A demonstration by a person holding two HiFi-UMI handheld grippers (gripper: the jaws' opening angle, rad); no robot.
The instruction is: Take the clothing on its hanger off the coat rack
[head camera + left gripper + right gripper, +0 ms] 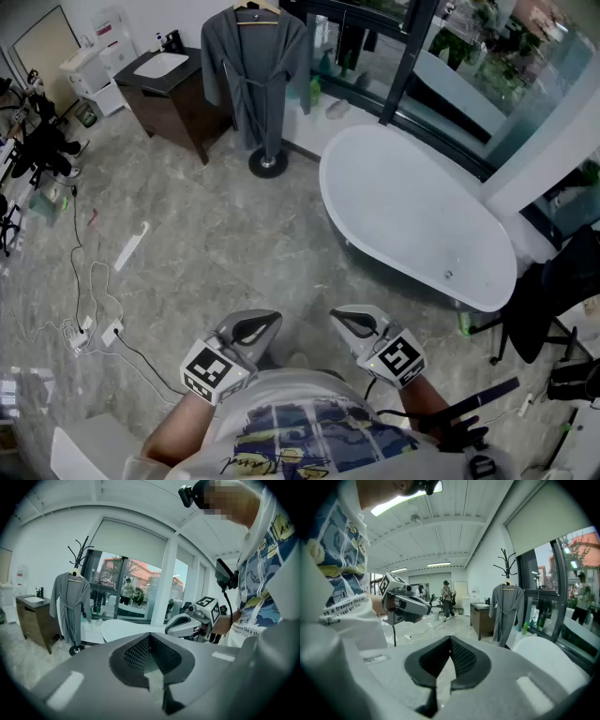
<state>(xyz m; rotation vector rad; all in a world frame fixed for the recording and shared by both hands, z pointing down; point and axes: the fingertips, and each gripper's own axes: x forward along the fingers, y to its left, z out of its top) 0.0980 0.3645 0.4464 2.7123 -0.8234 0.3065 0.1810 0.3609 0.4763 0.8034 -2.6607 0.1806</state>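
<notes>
Head view: left gripper [270, 320] and right gripper [336, 315] sit low at the body. The robe [255, 70] hangs vertical on its hanger [255, 8] on the rack [268, 163], well apart at the far side of the floor and roughly dead ahead of the left one, so left looks marginally nearer. Left gripper view: fingers clenched on nothing, robe [70, 603] far off to their left. Right gripper view: fingers clenched and empty too, robe [505, 612] far off to their right.
</notes>
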